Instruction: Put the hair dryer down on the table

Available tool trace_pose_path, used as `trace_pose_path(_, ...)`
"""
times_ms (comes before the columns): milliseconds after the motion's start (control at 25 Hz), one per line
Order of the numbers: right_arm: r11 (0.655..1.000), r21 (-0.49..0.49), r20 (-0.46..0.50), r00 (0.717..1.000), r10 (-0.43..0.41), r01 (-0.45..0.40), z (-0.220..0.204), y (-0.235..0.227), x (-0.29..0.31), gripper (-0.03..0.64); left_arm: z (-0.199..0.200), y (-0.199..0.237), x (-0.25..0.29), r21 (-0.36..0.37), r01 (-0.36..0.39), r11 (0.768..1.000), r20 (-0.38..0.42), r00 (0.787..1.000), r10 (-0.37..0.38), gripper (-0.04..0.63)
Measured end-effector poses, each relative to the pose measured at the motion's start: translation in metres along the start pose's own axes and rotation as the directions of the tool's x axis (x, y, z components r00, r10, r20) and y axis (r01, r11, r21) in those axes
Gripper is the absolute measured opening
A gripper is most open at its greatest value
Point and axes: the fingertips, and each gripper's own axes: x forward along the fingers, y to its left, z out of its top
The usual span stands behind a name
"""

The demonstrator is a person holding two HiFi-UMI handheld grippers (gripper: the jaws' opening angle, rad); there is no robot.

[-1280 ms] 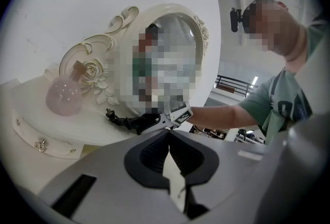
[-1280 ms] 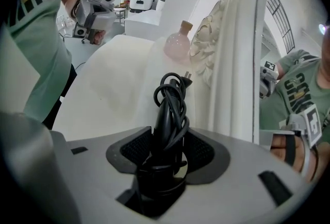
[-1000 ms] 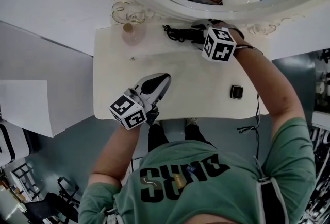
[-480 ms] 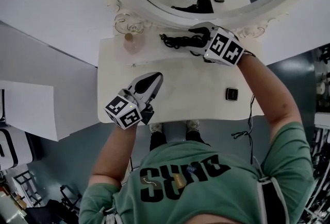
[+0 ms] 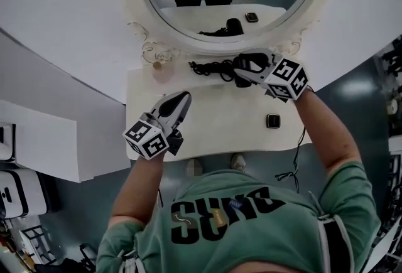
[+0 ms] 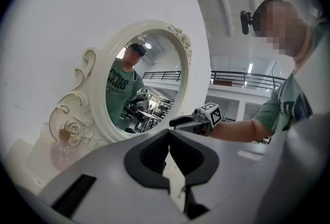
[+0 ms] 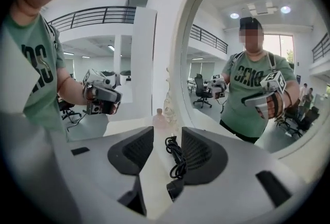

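The black hair dryer [image 5: 242, 72] lies at the back of the white table [image 5: 213, 121], just under the mirror, with its coiled black cord [image 5: 206, 66] trailing left. My right gripper [image 5: 246, 66] is over the dryer's body. In the right gripper view its jaws are closing, and the cord [image 7: 176, 153] and a black end of the dryer [image 7: 174, 187] lie in the gap; the pads do not press on them. My left gripper [image 5: 182, 98] hovers over the table's front left, shut and empty [image 6: 168, 140].
An oval mirror in an ornate white frame [image 5: 146, 52] stands against the wall behind the table. A pink bottle [image 5: 159, 71] sits at the back left corner. A small black square object [image 5: 272, 120] lies at the front right. Grey floor lies beyond the front edge.
The head view has tilted up and shows more of the mirror. My right gripper has shifted a little right along the table's back edge by the dryer. The left gripper has hardly moved.
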Motion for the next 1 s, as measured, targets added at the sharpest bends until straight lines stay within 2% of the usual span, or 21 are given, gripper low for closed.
trace_pose_path(240, 0.995, 0.089, 0.097, 0.993, -0.061, 0.053, 0.006, 0.015, -0.060, 0.119, 0.024, -0.022, -0.002, 0.029, -0.002, 1.000, -0.002, 1.000, 0.002, 0.011)
trace_pose_path(480, 0.971, 0.213, 0.223, 0.962, -0.156, 0.109, 0.007, 0.024, -0.111, 0.079, 0.034, -0.038, -0.002, 0.052, 0.002, 0.999, -0.005, 1.000, -0.002, 0.011)
trace_pose_path(720, 0.938, 0.301, 0.267, 0.930, -0.254, 0.169, -0.009, 0.025, -0.143, 0.036, 0.038, -0.053, -0.003, 0.074, 0.003, 0.997, 0.006, 1.000, -0.004, 0.011)
trace_pose_path(880, 0.922, 0.342, 0.292, 0.912, -0.289, 0.182, -0.016, 0.026, -0.151, -0.002, 0.035, -0.056, -0.010, 0.076, -0.017, 0.997, 0.017, 1.000, 0.015, 0.011)
trace_pose_path(1000, 0.915, 0.369, 0.312, 0.906, -0.286, 0.162, -0.019, 0.030, -0.150, -0.005, 0.031, -0.057, -0.013, 0.069, -0.027, 0.997, 0.023, 0.999, 0.025, 0.011)
